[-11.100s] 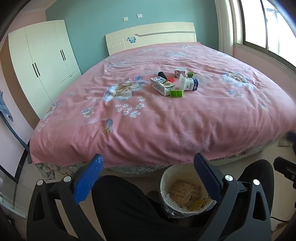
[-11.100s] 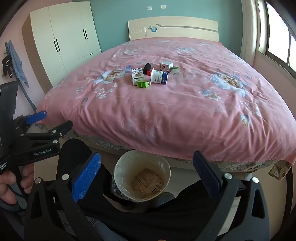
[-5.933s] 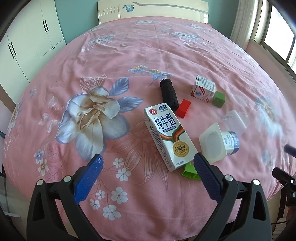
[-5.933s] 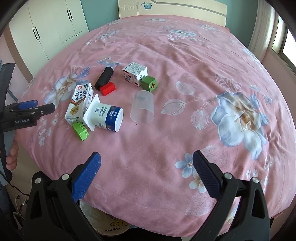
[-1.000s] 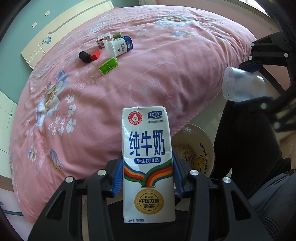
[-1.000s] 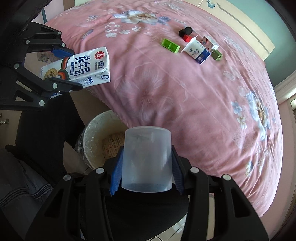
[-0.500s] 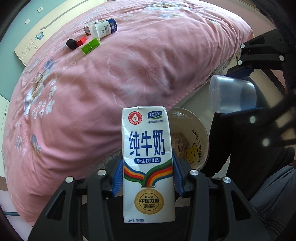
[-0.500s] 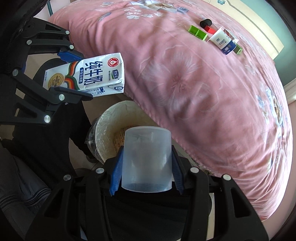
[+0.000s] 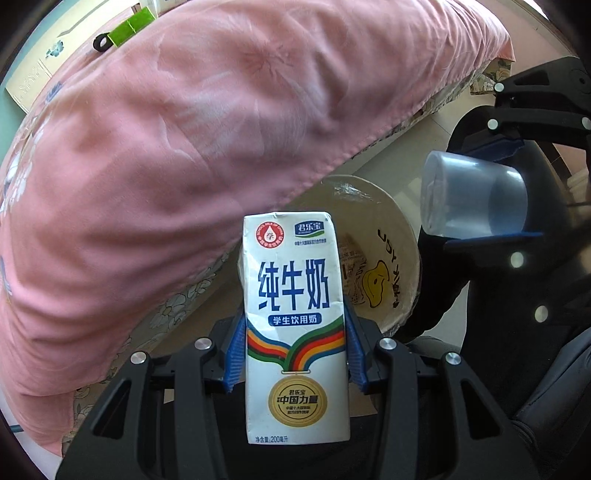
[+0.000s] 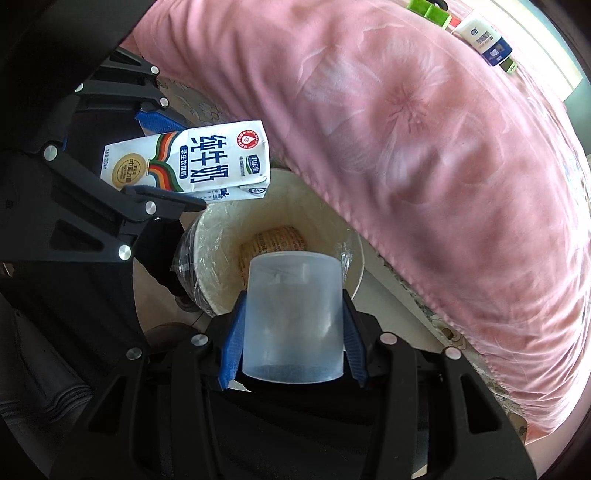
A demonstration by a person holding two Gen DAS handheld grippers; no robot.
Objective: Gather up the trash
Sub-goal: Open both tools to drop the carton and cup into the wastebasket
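My left gripper [image 9: 295, 354] is shut on a white milk carton [image 9: 295, 321] and holds it over the near rim of the lined trash bin [image 9: 402, 258]. My right gripper [image 10: 293, 347] is shut on a clear plastic cup [image 10: 293, 317] just above the bin [image 10: 354, 254], which holds a printed wrapper [image 10: 277, 240]. The carton [image 10: 188, 166] and left gripper [image 10: 155, 158] show in the right wrist view; the cup [image 9: 472, 203] and right gripper [image 9: 491, 192] show in the left wrist view.
The pink bedspread [image 9: 184, 129] hangs over the bed edge right beside the bin. On the bed lie a green block [image 9: 129, 27], a black roll [image 9: 101, 42] and a yogurt cup [image 10: 484, 38]. My dark-trousered legs [image 10: 55, 314] flank the bin.
Both grippers have come down and in from the bed toward the bin. The carton and the cup now hang over its opening, and the bin fills more of both views.
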